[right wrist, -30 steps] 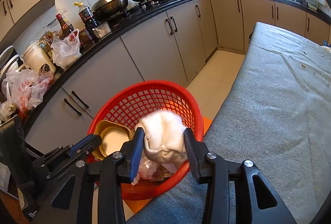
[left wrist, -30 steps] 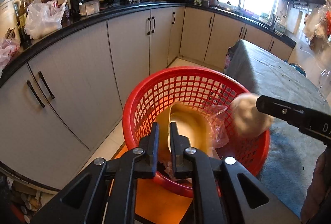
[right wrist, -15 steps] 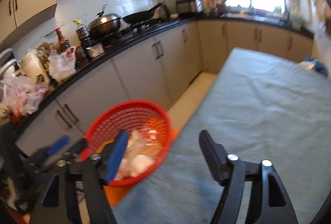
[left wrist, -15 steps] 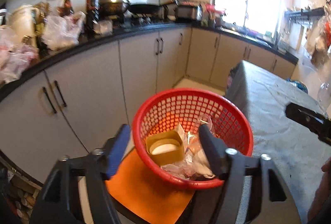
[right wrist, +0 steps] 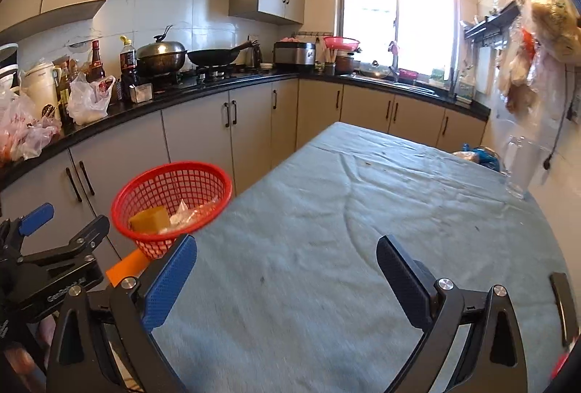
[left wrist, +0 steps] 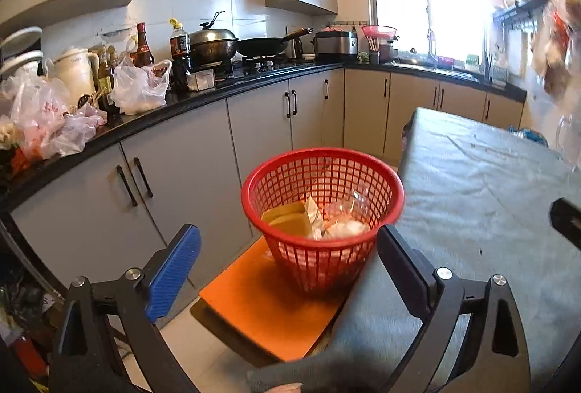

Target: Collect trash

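The red basket [left wrist: 322, 208] of trash stands on an orange stool seat [left wrist: 268, 309], just ahead of the left gripper [left wrist: 288, 266] and between its spread, empty fingers. Beyond the right gripper [right wrist: 287, 278], whose fingers are likewise spread wide with nothing in them, stretches the grey cloth-covered surface [right wrist: 363, 229], with the basket off past the left finger. Grey cabinets [left wrist: 203, 175] and a black kitchen counter [left wrist: 225, 90] ring the room. The basket's floor is hidden under trash (a tan box [left wrist: 288, 219], crinkled clear plastic [left wrist: 345, 211], probably a white wad).
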`<state>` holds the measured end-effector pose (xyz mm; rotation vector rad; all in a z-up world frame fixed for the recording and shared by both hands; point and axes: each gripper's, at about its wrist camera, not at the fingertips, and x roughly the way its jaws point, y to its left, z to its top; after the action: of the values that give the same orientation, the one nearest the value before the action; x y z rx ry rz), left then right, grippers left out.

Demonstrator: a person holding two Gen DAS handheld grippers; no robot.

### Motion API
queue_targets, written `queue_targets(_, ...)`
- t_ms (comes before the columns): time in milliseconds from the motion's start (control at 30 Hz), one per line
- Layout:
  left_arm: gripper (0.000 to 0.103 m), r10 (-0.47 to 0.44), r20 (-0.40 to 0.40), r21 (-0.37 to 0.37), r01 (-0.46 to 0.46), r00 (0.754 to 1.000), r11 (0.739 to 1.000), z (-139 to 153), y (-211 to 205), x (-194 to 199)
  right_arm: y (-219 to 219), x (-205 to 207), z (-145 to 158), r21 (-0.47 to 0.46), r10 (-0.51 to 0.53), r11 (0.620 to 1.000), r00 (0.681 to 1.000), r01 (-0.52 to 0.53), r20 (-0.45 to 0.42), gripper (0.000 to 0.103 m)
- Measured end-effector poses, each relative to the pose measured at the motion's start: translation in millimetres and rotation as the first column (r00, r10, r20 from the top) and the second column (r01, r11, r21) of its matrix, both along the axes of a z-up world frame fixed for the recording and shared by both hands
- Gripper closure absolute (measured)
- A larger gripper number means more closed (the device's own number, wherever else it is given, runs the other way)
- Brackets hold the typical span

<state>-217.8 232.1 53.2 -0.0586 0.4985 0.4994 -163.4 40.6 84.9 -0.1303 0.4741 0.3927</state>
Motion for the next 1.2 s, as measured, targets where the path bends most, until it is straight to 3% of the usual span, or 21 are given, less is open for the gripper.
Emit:
queue_targets(333, 0.005, -0.018, -0.006, 0.013, 0.018, 1.0, 1.0, -4.2, -15.8, -27.0, -20.9, -38.5, -11.2, -0.007, -0.036, 0.999, 0.999, 0.036, -0.011, 0.0)
queue_targets(600, 0.005, 0.012, -0.035, 0.051, -0.01, 0.999, 0.999, -13.9, -19.1, -43.5, -12.8, -64.8, -18.3, -0.059, -0.048, 0.997, 0.999, 0.049, 0.012, 0.0)
queue_targets(1200, 0.005, 0.035, -0.032, 0.043, -0.034, 0.999, 0.999, -17.3, -10.9, -42.6, -0.5, -66.5, -28.2, -0.116, -0.032, 0.993, 0.999, 0.034, 0.012, 0.0)
